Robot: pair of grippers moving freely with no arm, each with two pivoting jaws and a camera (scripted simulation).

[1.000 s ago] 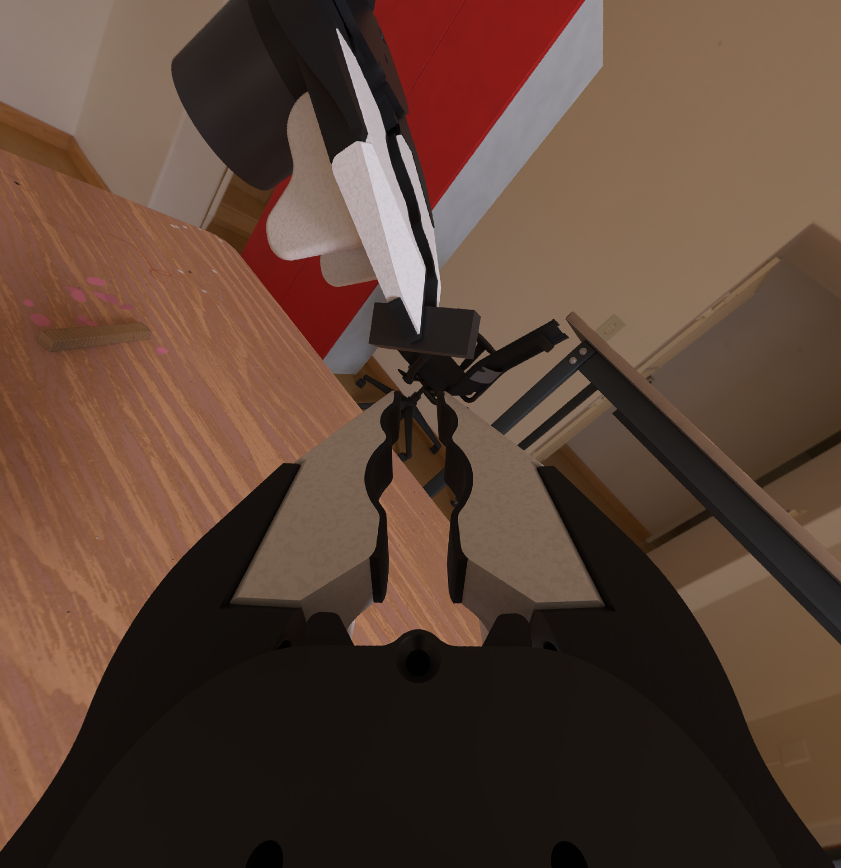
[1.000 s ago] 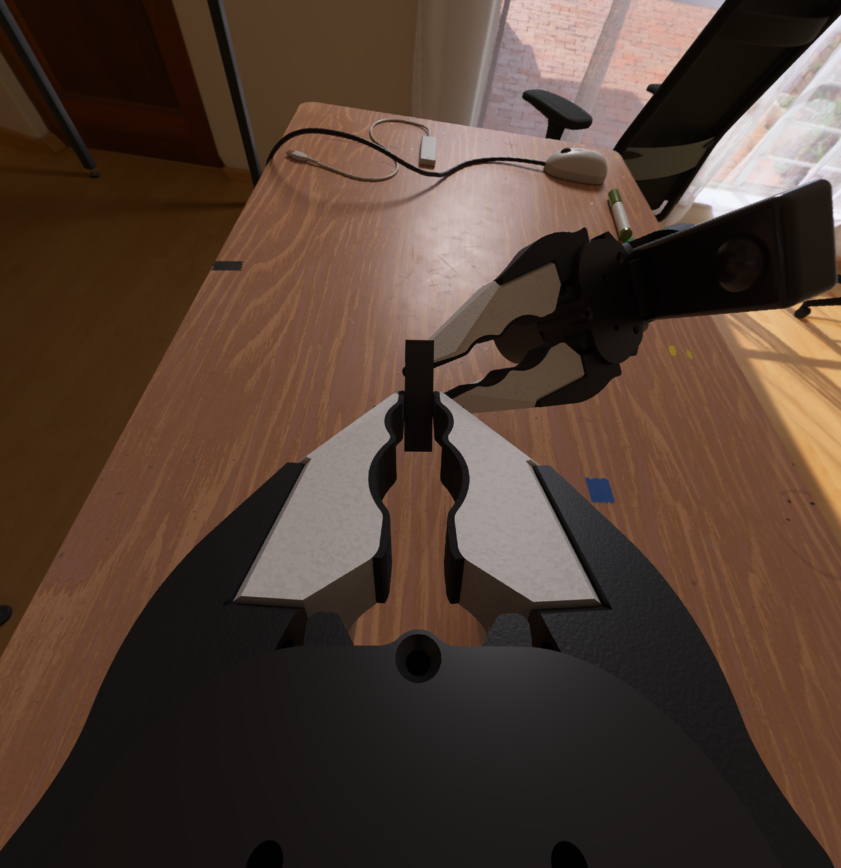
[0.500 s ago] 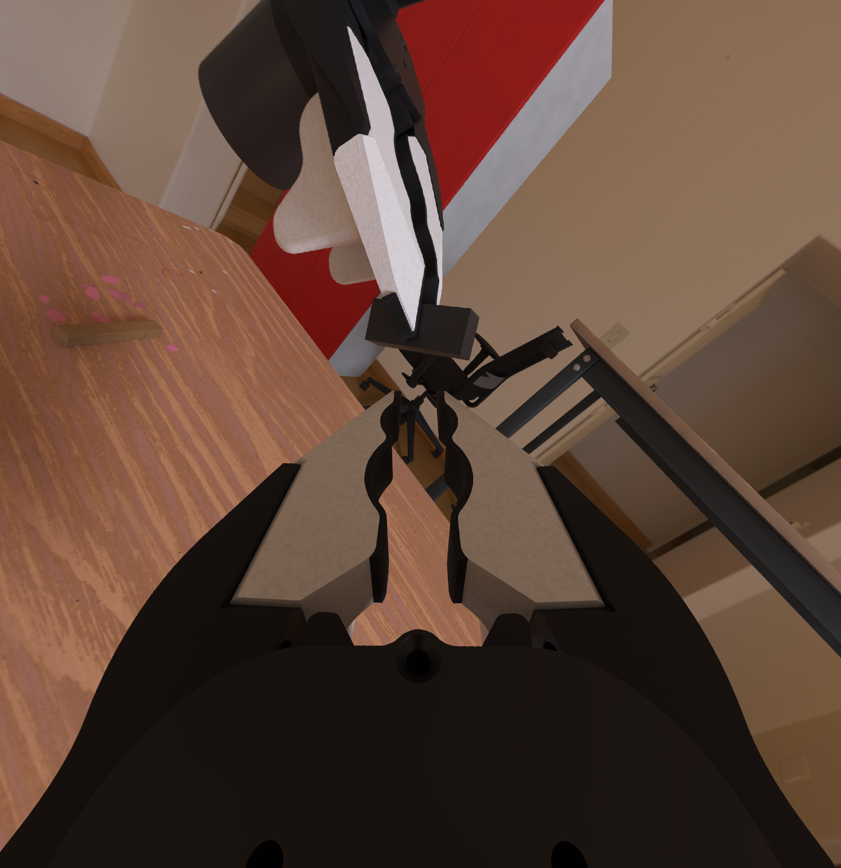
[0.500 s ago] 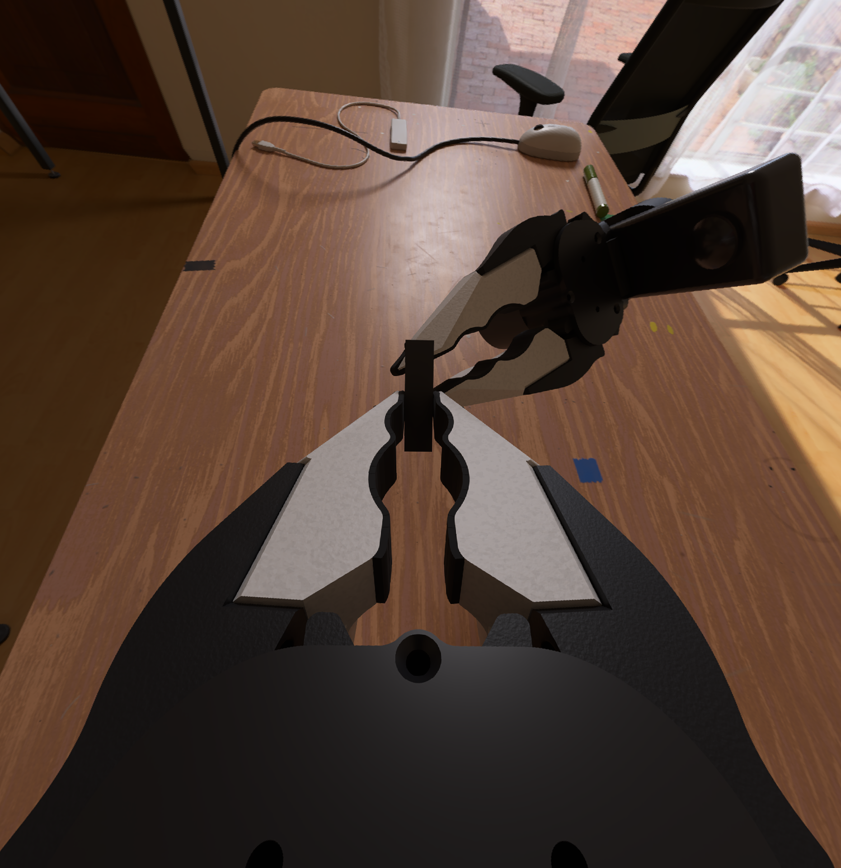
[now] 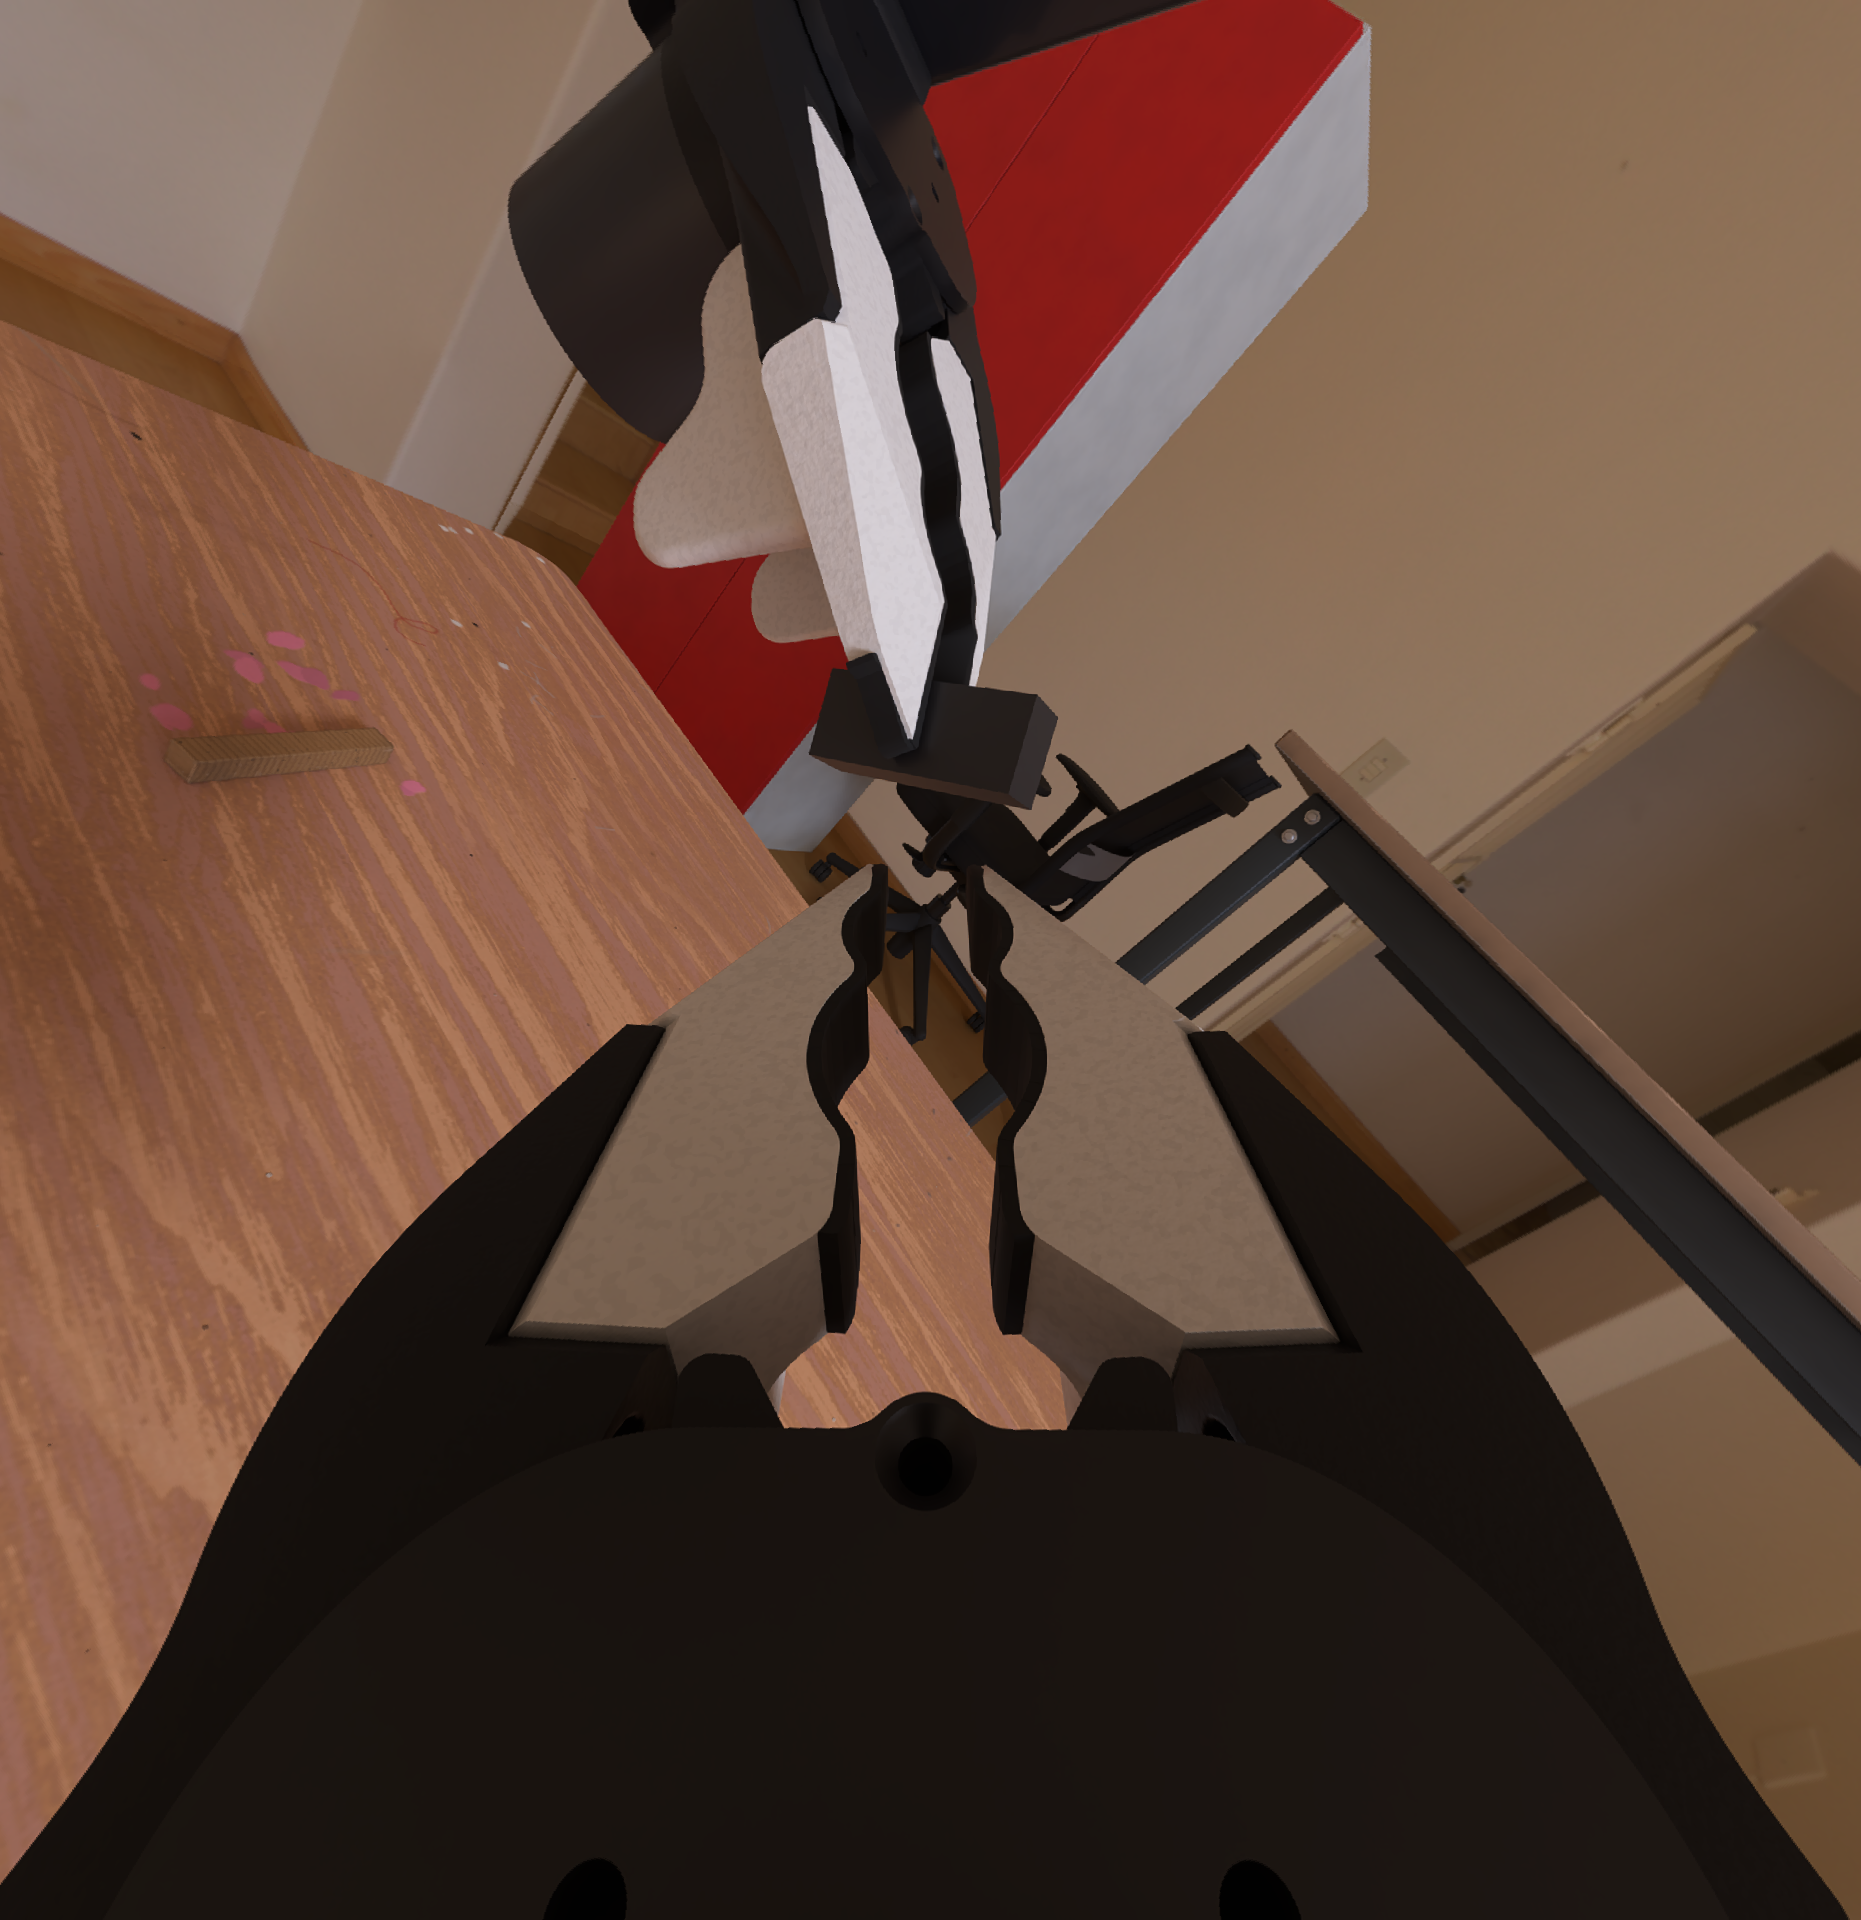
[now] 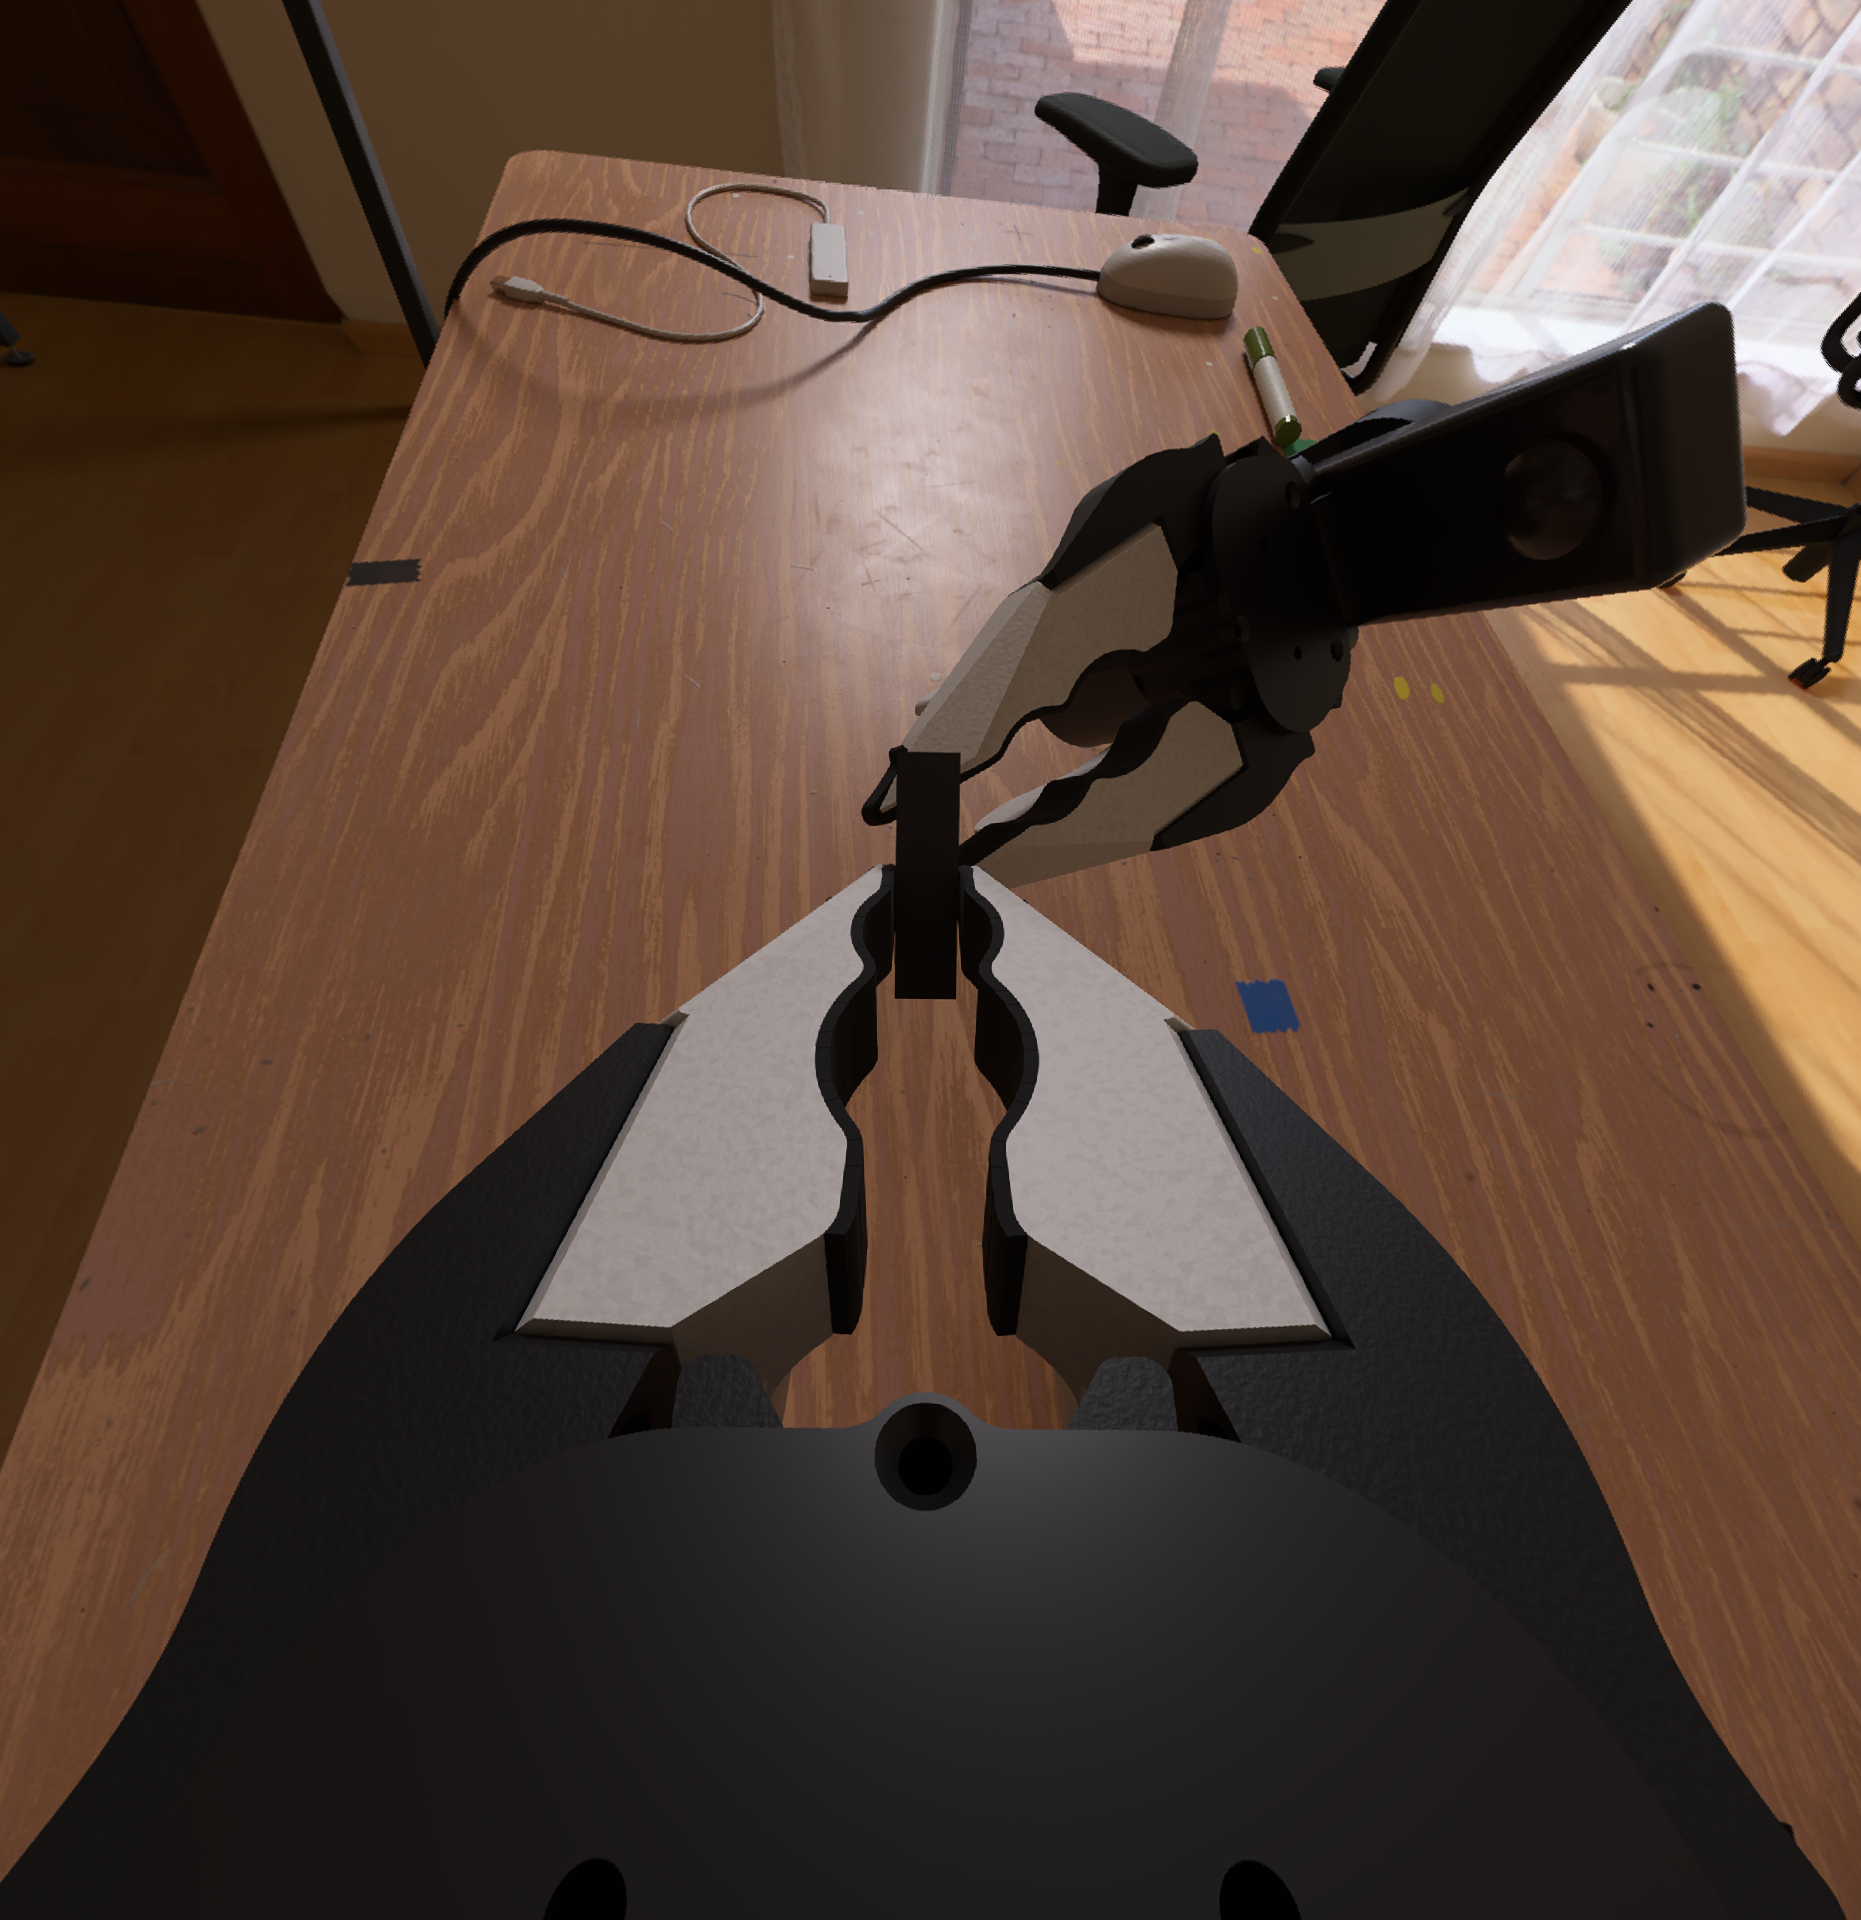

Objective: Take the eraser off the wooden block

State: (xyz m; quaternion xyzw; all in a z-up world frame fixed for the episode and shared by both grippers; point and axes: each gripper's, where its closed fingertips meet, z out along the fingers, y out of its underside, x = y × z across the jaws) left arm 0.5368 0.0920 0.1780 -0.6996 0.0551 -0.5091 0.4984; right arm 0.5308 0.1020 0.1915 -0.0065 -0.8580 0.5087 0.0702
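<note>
The black eraser (image 6: 926, 831) is clamped upright between the fingertips of my right gripper (image 6: 926, 883), in the air above the wooden desk. In the left wrist view the right gripper (image 5: 910, 717) comes down from the top with the eraser (image 5: 967, 748) at its tips. The wooden block (image 5: 279, 753) lies flat on the desk far to the left, with nothing on it. My left gripper (image 5: 924, 883) is open and empty, its tips just below the eraser. In the right wrist view the left gripper (image 6: 967, 790) reaches in from the right behind the eraser.
At the desk's far end lie a computer mouse (image 6: 1165, 275) with a black cable, a white adapter (image 6: 828, 258) with a thin cable, and a marker (image 6: 1271, 384). A blue tape patch (image 6: 1267, 1006) is on the desk. Office chairs stand beyond. A red cabinet (image 5: 1061, 312) and another desk (image 5: 1528, 1039) stand off the desk's edge.
Both grippers have drifted slightly while staying close together. The right gripper still holds the eraser. The left gripper's jaws stay apart and empty.
</note>
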